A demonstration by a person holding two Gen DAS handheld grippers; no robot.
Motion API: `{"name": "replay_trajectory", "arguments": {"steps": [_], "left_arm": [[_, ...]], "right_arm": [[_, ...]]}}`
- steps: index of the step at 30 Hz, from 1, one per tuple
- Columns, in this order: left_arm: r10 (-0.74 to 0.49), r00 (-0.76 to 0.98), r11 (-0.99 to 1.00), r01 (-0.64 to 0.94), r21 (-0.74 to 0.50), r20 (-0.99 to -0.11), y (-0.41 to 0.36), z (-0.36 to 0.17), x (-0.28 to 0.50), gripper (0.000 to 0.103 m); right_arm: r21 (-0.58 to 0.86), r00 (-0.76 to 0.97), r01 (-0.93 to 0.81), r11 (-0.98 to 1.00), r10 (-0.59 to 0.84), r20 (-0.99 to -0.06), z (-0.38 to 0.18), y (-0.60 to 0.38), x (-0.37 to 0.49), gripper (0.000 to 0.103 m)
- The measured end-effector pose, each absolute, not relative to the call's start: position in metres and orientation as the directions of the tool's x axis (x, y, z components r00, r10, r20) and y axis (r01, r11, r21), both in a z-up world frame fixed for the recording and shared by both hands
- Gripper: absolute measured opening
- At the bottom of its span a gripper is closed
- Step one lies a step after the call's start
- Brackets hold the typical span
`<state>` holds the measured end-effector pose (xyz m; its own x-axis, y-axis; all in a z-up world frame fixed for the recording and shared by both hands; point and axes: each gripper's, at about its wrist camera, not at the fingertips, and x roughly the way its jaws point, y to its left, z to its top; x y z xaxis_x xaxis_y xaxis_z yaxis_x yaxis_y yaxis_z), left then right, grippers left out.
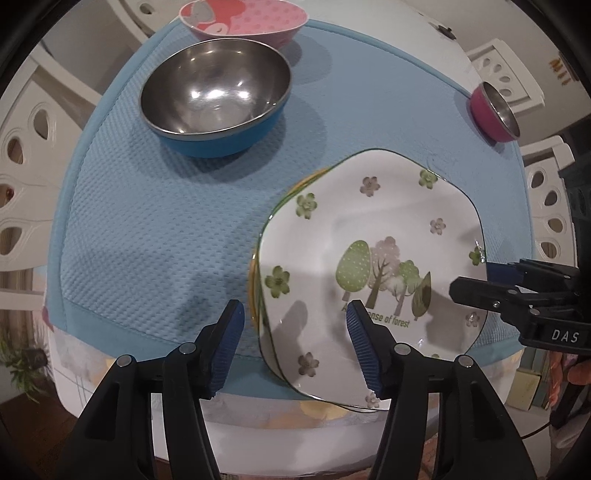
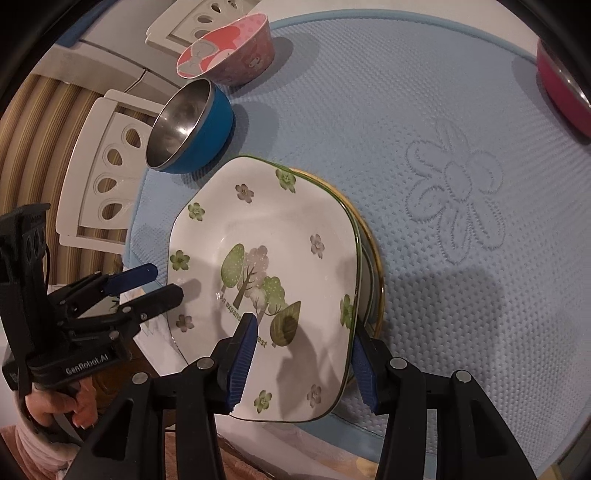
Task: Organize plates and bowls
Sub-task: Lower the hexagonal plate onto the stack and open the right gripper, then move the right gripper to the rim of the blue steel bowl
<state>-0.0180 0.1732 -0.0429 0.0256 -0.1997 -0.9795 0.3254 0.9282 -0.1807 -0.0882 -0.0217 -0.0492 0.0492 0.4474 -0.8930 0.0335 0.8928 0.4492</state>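
- The desk (image 1: 110,376) is white and carries a quilted blue mat (image 1: 155,229) that covers most of its top; white chairs with oval cut-outs stand around it.
- A white square plate (image 1: 373,236) printed with trees and flowers lies at the mat's near edge, stacked on another plate (image 2: 373,266) of which only a gold and green rim shows past one side. The top plate's near corner juts over the mat's edge.
- A blue bowl with a steel inside (image 1: 214,99) stands upright on the mat toward the far edge, apart from the plates.
- A pink bowl with a cartoon print (image 1: 243,20) stands just behind the blue bowl, at the far edge of the mat.
- A magenta bowl with a steel inside (image 1: 495,112) sits at the far right corner of the mat, well apart from the other 2 bowls.
- The left gripper (image 1: 295,347) points down at the near edge with its jaws apart: 1 finger over the plate, the other over the mat, and neither pad presses on the rim.
- The right gripper (image 2: 303,365) straddles the opposite edge of the plate, 1 finger above the printed face and 1 at the rim outside; whether its pads press on the plate I cannot tell.
- A hand (image 2: 62,406) grips the left gripper's handle.
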Motion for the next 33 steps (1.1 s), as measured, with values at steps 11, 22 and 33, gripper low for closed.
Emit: {"name": "replay_trajectory", "arguments": {"steps": [11,22,33], "left_arm": [[-0.201,0.02,0.931,0.315,-0.185,-0.979,0.18,-0.041,-0.009,0.056],[-0.172,0.025,0.952,0.259,-0.16,-0.985,0.205,-0.033,0.015,0.065],[-0.174,0.054,0.97,0.181,-0.161,-0.983,0.263,-0.022,0.067,0.065]], "right_arm": [[0.364,0.05,0.02,0.931,0.363,-0.931,-0.044,-0.032,-0.09,0.05],[0.337,0.062,0.033,0.941,0.335,-0.94,-0.037,-0.044,-0.081,0.054],[0.345,0.125,0.007,0.939,0.341,-0.932,0.002,-0.036,-0.044,0.054]]}}
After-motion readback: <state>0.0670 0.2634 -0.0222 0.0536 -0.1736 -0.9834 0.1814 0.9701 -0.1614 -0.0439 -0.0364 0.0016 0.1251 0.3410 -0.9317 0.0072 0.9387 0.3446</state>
